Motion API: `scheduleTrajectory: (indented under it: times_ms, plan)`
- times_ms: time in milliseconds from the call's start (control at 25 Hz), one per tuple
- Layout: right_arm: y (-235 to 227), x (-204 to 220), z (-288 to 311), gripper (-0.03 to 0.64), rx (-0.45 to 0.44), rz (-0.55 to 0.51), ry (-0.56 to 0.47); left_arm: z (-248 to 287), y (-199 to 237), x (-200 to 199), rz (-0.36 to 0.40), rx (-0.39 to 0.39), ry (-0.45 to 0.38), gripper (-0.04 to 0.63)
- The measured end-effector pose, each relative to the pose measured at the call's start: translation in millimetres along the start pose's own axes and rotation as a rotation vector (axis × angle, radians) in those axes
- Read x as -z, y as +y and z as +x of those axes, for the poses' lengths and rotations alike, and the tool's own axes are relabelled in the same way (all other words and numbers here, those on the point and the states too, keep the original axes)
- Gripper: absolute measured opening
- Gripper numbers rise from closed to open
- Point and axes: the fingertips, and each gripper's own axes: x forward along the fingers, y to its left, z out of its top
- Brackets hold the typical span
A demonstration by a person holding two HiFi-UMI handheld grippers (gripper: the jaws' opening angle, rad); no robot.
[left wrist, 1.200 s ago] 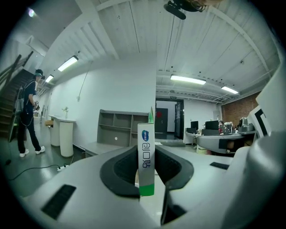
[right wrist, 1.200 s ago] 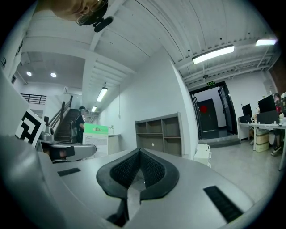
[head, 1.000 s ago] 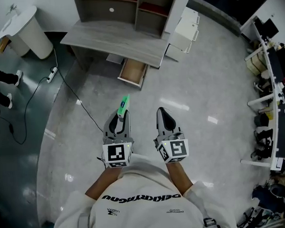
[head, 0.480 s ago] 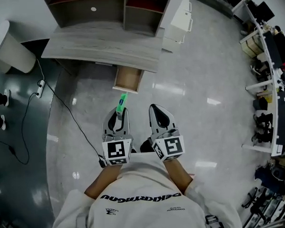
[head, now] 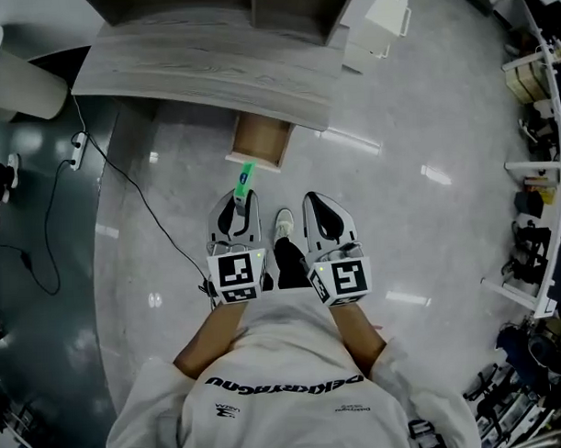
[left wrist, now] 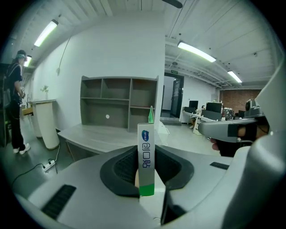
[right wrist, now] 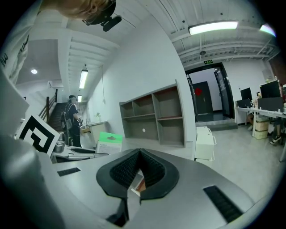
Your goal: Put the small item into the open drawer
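The small item is a narrow white box with green ends. It stands upright between the jaws of my left gripper, which is shut on its lower part. The open wooden drawer sticks out from under the grey desk, just beyond the box's tip in the head view; the left gripper view does not show it. My right gripper hangs beside the left one, jaws shut with nothing in them. The right gripper view shows the box at its left.
An open shelf unit stands on the desk. A white cabinet is at the right of it. A black cable and power strip lie on the floor at the left. A person stands at far left. My shoe shows between the grippers.
The desk and open drawer have come closer to both grippers. The left gripper keeps its hold on the box, and the right stays shut.
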Motion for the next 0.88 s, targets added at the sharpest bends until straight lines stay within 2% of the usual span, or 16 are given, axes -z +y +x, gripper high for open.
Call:
scheduleTrajectory:
  times_ms: [480, 880]
  plan:
    - [-61.5, 78.7, 80.3, 0.026, -0.024, 0.071, 0.132, 113.9, 15.1, 83.9, -0.053, -0.068, 0.18, 0.094]
    - [-82.8, 142.7, 118.9, 0.026, -0.023, 0.095, 0.198, 175.0, 28.3, 146.7, -0.069, -0.087, 0.244, 0.095]
